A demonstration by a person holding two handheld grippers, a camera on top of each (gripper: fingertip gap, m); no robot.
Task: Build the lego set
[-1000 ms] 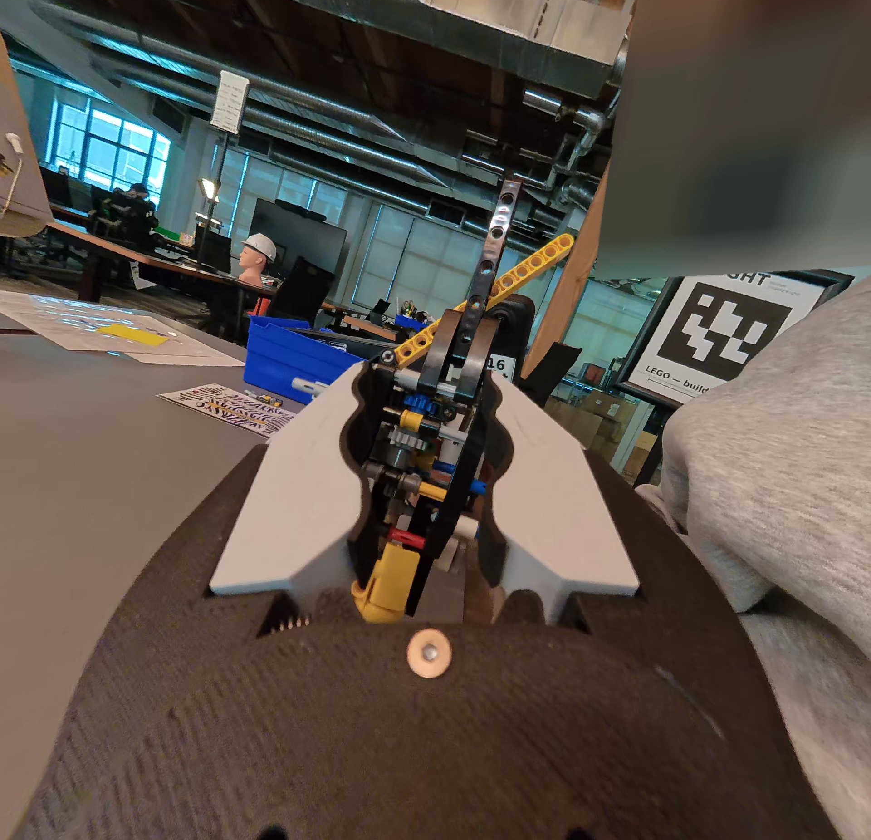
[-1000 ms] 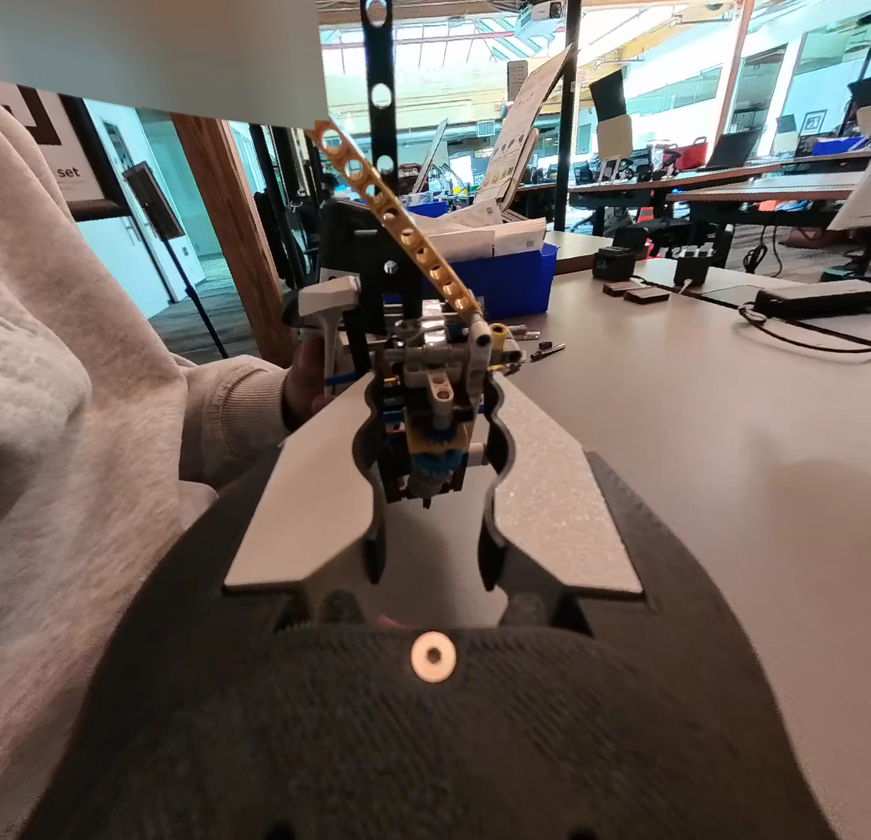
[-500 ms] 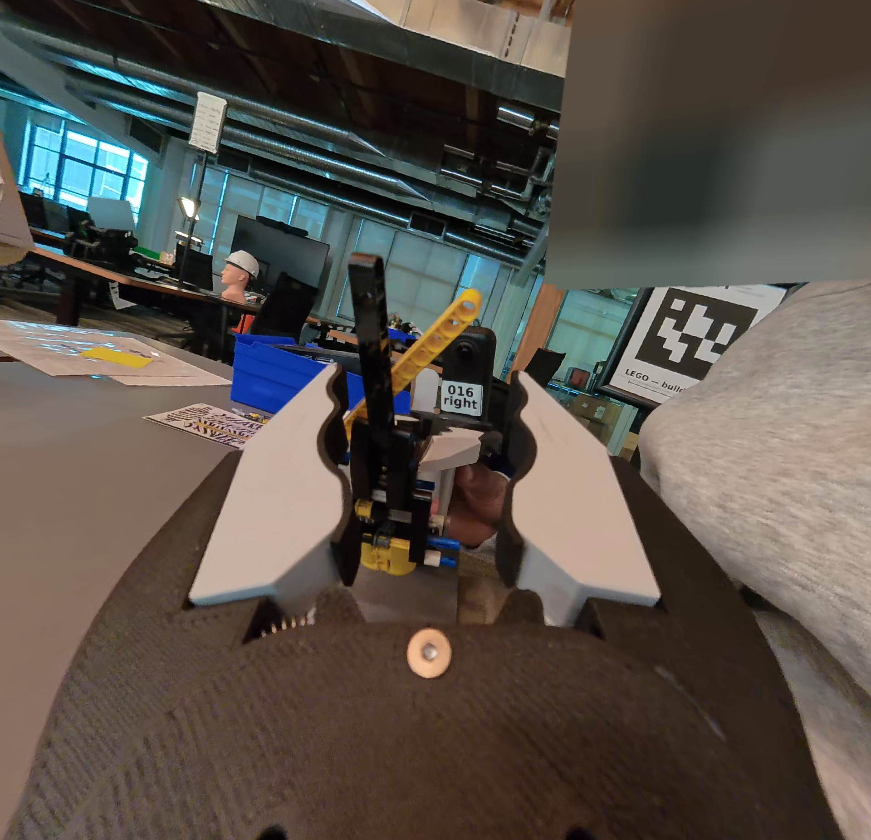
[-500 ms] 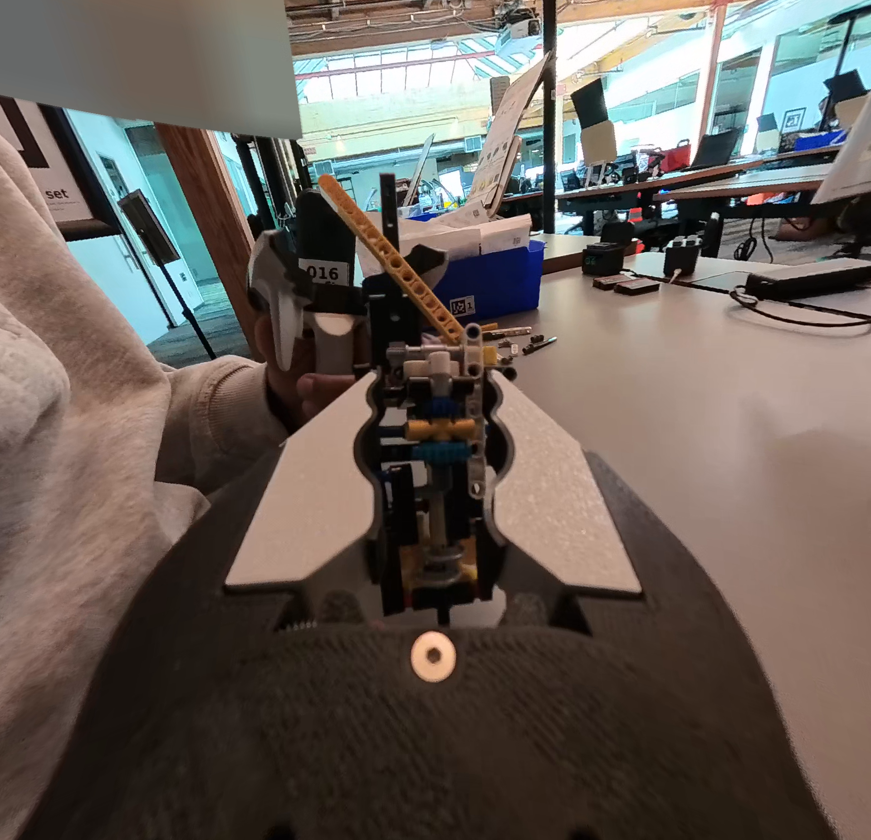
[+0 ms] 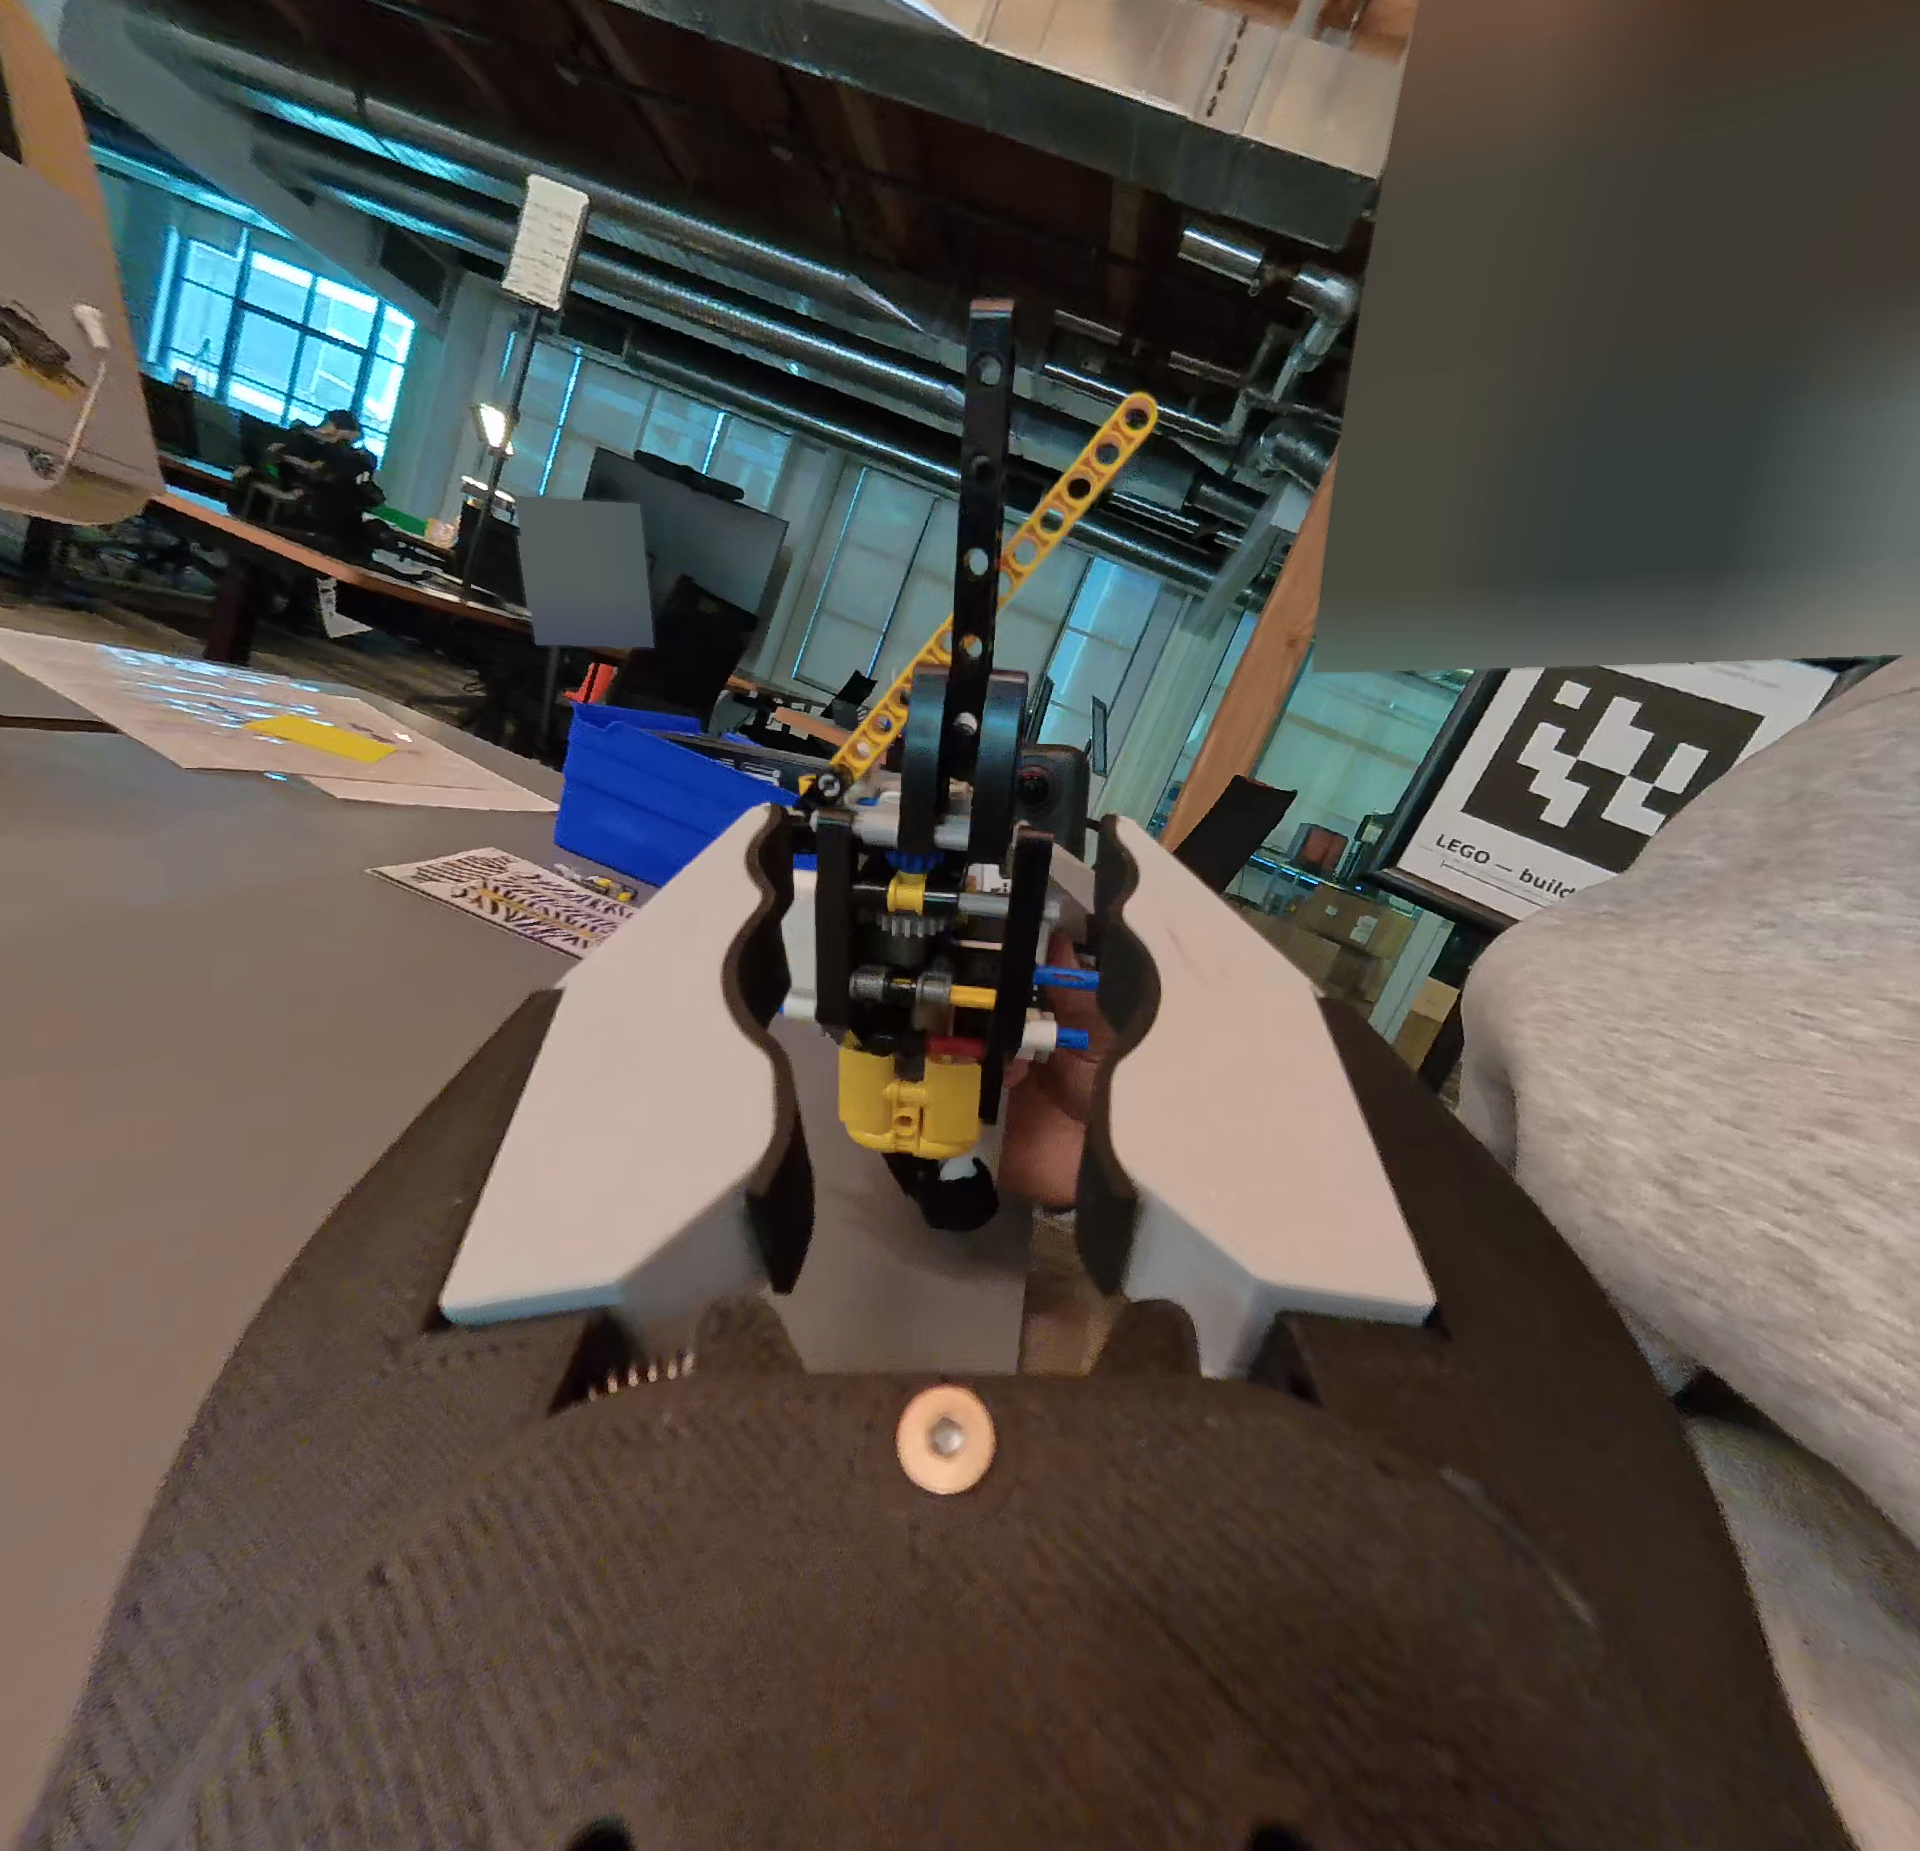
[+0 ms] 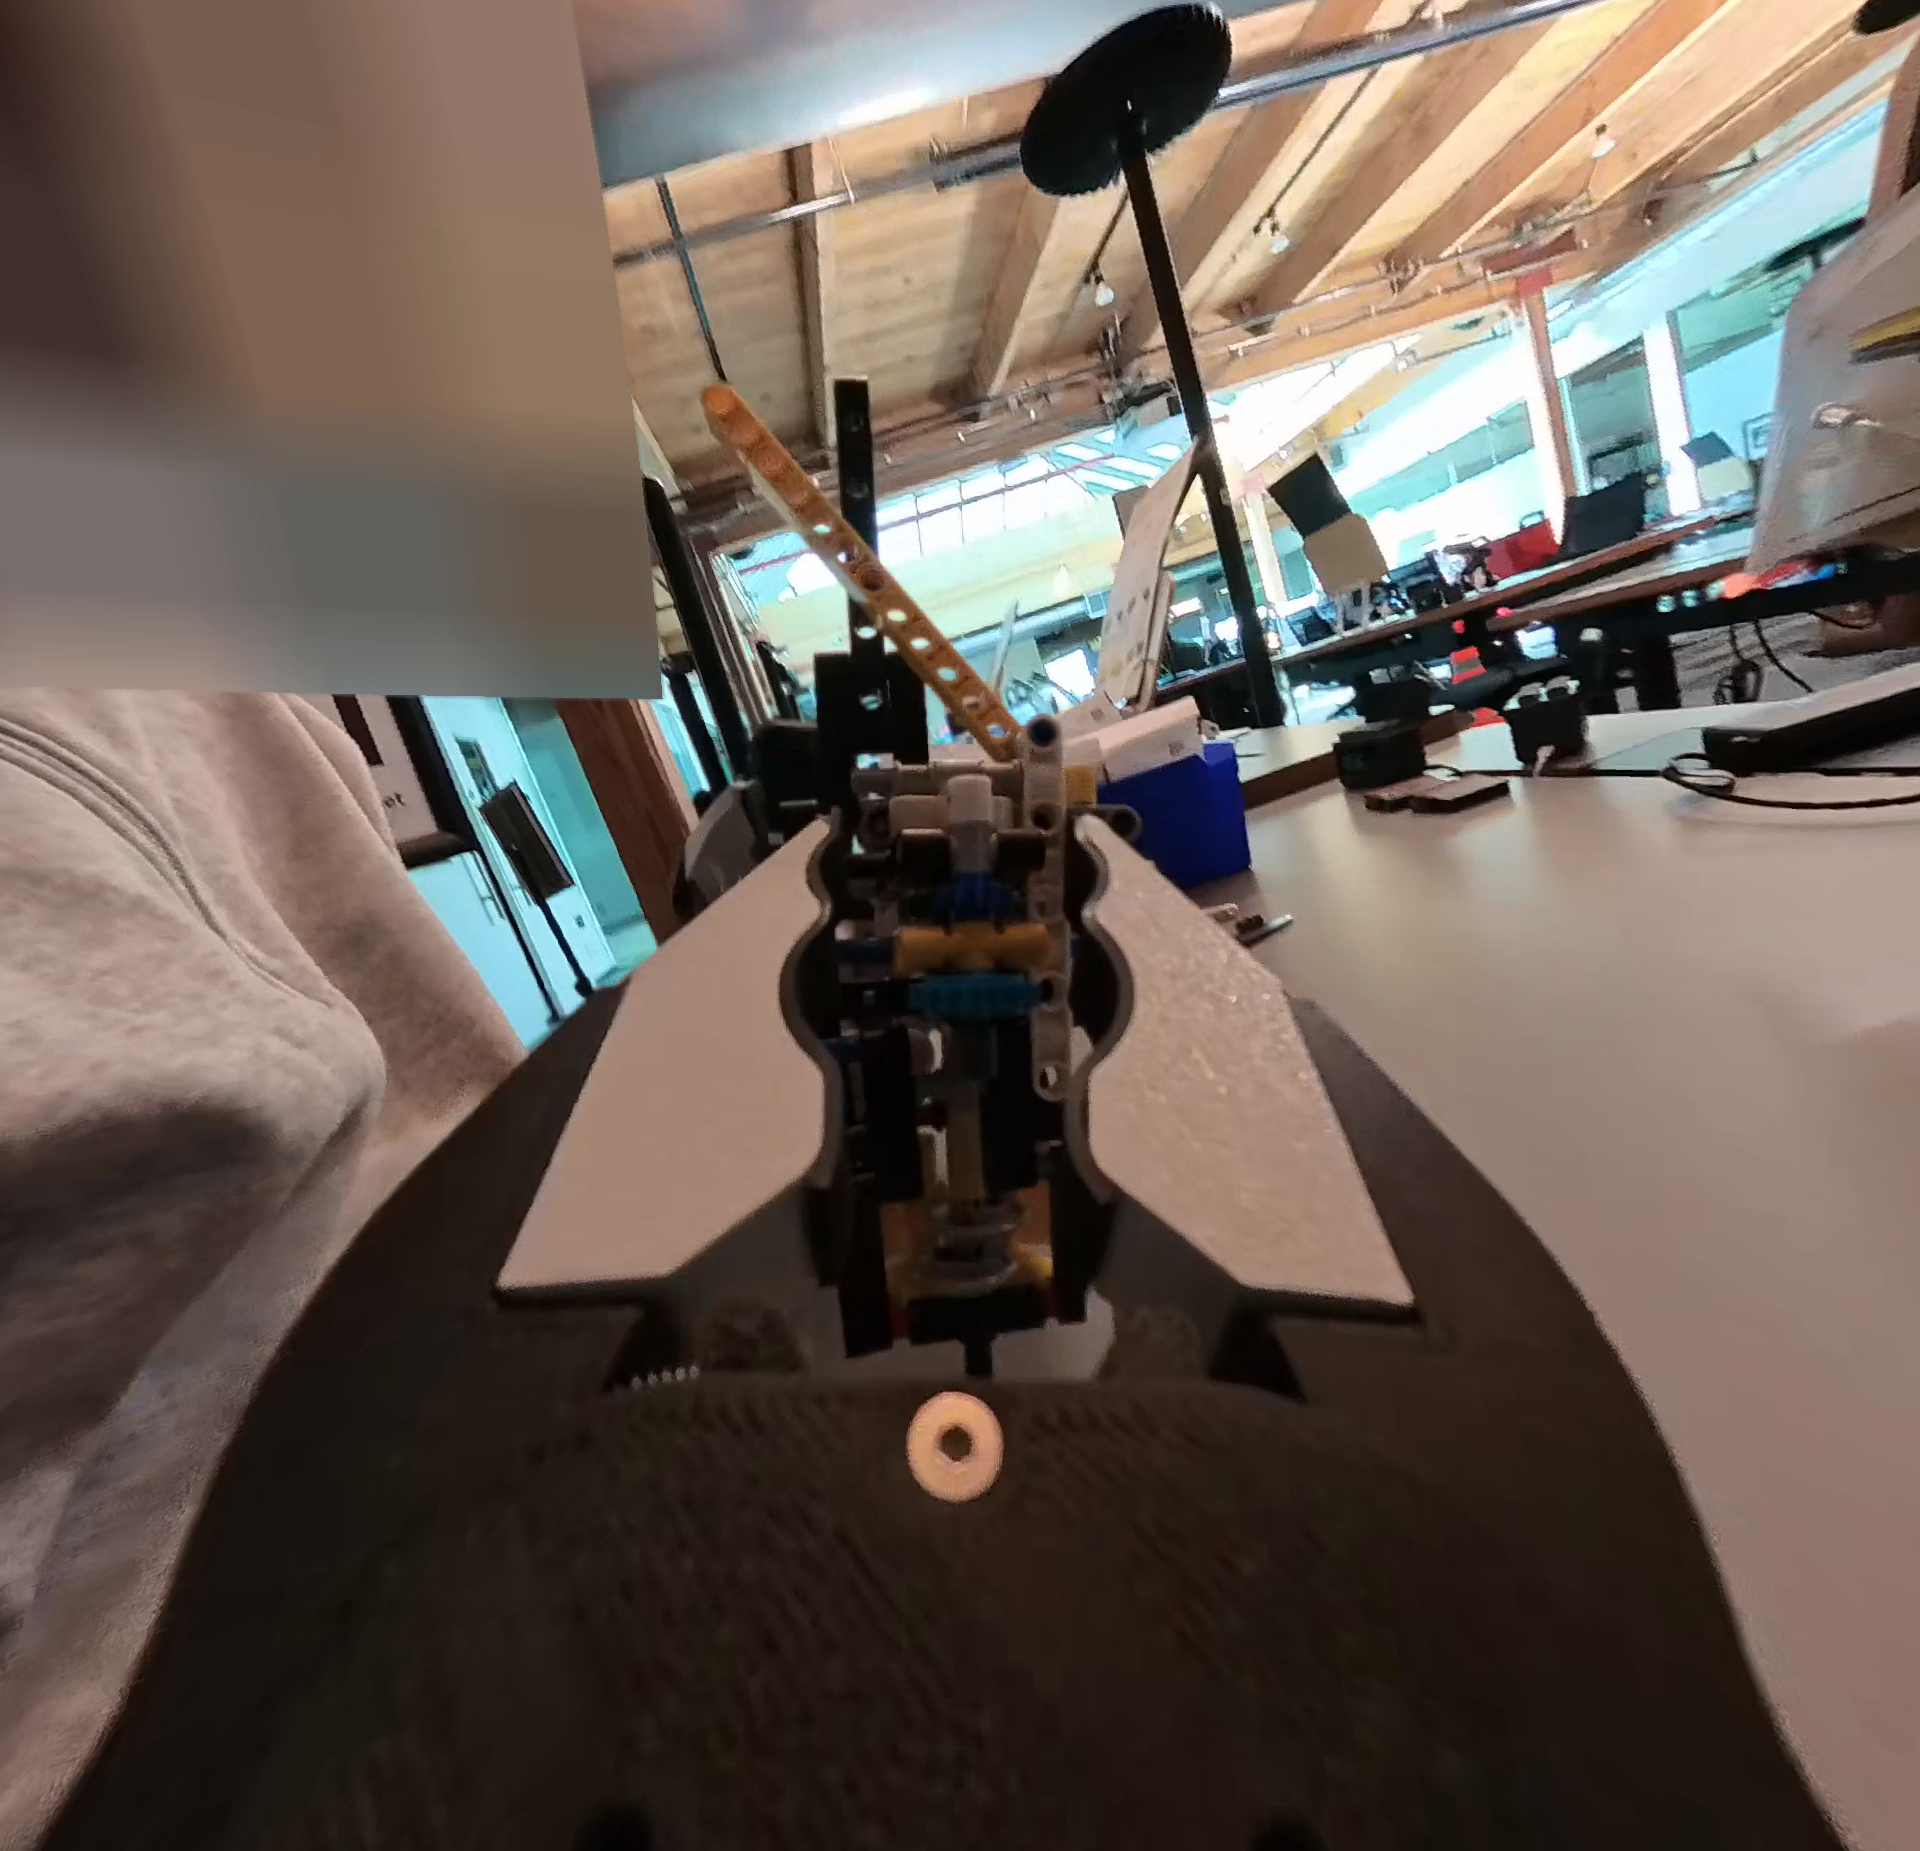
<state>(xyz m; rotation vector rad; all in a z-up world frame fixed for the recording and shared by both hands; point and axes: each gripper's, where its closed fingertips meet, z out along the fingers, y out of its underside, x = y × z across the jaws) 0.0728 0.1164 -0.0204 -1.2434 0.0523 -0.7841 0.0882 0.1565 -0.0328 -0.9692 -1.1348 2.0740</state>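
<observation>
The lego model (image 5: pixel 914 970) is a black, yellow and grey technic frame with gears, a yellow beam (image 5: pixel 1039 534) slanting up and a black beam (image 5: pixel 982 471) standing up. My left gripper (image 5: pixel 940 825) is open around the model, with a gap on the right side by the blue pins. My right gripper (image 6: pixel 954 825) is shut on the lego model (image 6: pixel 966 970), which sits deep between its fingers, above the table. The yellow beam (image 6: pixel 862 575) and the black beam (image 6: pixel 854 471) rise behind it. A hand shows behind the model in the left wrist view.
A blue bin (image 5: pixel 644 793) stands on the grey table (image 5: pixel 208 970), with a sticker sheet (image 5: pixel 520 897) and paper sheets (image 5: pixel 260 731) nearby. The right wrist view shows the bin (image 6: pixel 1174 814), small loose parts (image 6: pixel 1262 923), black devices (image 6: pixel 1434 762) and a grey sleeve (image 6: pixel 156 970).
My left gripper has opened and let go of the model. My right gripper has closed on it, and it now sits deeper between the right fingers. Both views have tilted upward.
</observation>
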